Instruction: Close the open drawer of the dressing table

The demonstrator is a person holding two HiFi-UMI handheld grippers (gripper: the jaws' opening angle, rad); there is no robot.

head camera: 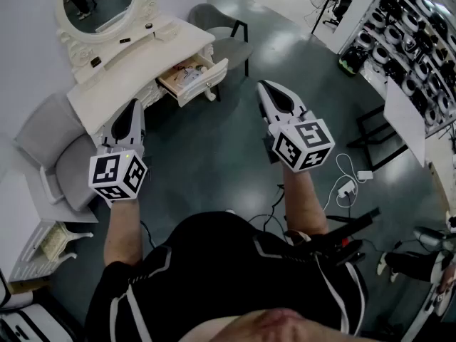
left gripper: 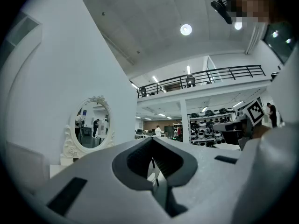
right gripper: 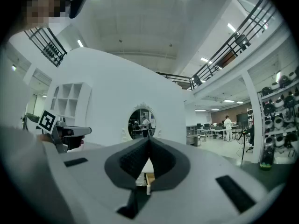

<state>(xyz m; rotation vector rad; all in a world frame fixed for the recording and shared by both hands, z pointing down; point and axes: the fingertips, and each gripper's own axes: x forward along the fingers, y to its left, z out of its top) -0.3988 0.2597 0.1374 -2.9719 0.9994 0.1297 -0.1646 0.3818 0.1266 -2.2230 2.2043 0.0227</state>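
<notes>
The open drawer juts from the dressing table, ahead of both grippers and well apart; its front faces the right gripper, likely the nearer, jaws pressed together on nothing; the left gripper is likewise closed and empty.

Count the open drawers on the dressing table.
1: the open drawer juts from the dressing table front, near the grey chair. The left gripper covers part of that front, so another may be hidden.
</notes>
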